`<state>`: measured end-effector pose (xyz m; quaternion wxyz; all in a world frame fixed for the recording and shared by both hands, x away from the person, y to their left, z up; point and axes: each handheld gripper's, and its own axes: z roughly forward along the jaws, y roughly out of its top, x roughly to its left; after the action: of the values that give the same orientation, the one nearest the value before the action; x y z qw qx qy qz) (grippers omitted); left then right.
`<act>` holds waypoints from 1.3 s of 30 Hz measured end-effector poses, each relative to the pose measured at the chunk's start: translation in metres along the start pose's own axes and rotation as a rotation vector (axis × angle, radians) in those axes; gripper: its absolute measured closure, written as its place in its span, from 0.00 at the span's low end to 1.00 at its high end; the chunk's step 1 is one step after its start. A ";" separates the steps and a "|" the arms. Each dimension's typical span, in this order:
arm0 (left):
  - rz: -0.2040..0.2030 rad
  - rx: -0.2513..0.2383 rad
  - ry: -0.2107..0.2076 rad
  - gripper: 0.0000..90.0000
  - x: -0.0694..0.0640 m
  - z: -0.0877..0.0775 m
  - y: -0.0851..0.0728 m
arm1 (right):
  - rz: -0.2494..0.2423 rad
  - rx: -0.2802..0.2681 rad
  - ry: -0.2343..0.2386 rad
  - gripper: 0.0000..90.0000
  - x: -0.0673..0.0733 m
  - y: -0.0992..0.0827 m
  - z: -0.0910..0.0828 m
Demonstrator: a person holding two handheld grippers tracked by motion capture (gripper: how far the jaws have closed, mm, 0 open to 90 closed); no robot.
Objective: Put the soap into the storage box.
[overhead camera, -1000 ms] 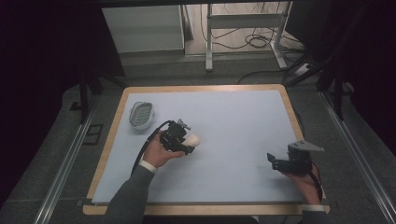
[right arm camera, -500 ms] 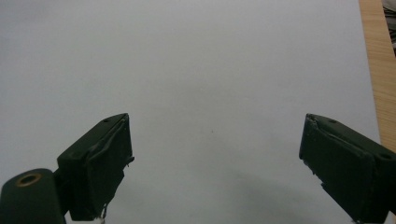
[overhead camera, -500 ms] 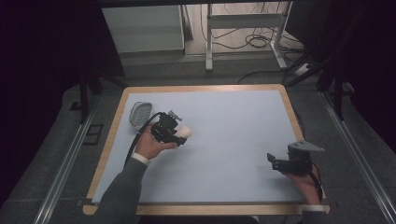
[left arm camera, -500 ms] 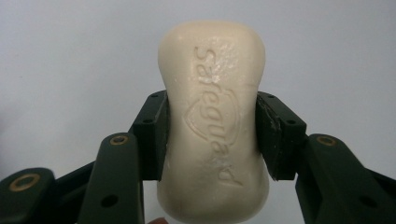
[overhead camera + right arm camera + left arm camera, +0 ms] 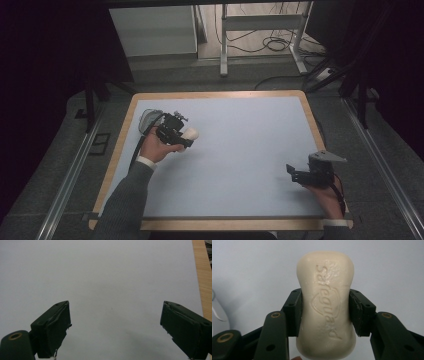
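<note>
A cream bar of soap (image 5: 325, 305) stamped with a brand name is pinched at its waist between the two black jaws of my left gripper (image 5: 325, 312). From above, that left gripper (image 5: 184, 136) hovers over the table's left part with the soap (image 5: 190, 133) sticking out to the right. A grey soap dish (image 5: 148, 120) lies just behind and left of it; its pale edge (image 5: 217, 315) shows in the left gripper view. My right gripper (image 5: 292, 174) rests near the front right, and its jaws (image 5: 115, 327) stand wide apart with nothing between them.
The table has a pale blue-grey top (image 5: 240, 145) with a wooden rim (image 5: 310, 115); that rim (image 5: 202, 277) runs close to the right gripper. Behind the table stand a white cabinet (image 5: 150, 30) and a metal frame with cables (image 5: 260, 40).
My left gripper has carried the soap away from me and to the left, ending up beside the soap dish. The right gripper has stayed where it was.
</note>
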<state>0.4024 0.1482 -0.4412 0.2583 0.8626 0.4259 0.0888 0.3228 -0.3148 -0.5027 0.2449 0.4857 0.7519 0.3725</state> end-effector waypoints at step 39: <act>-0.162 -0.012 0.108 0.55 0.074 -0.011 0.000 | 0.006 0.003 -0.002 0.10 -0.002 -0.001 -0.001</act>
<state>0.4448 0.2102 -0.4366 0.2463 0.8176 0.5072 0.1166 0.3227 -0.3174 -0.5032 0.2438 0.4888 0.7507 0.3716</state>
